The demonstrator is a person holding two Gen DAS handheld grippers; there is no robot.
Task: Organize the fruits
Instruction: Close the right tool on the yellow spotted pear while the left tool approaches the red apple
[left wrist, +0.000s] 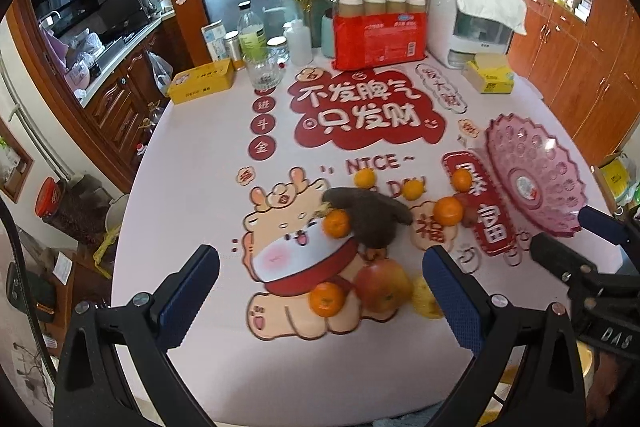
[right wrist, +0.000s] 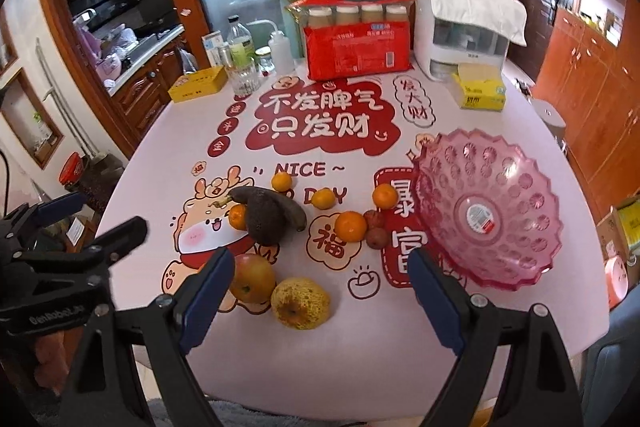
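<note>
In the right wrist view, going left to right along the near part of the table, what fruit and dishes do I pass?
Red apple → yellow netted fruit → big orange → small reddish fruit → pink plastic fruit bowl, nothing in it.

The left tool (left wrist: 320,291) is a black plastic frame with two angled arms, each ending in a blue textured pad and fixed with round silver screws. The right tool (right wrist: 320,291) is built the same way: black arms, blue pads, silver screws. White lettering marks the black body of each, seen from the other's camera.
</note>
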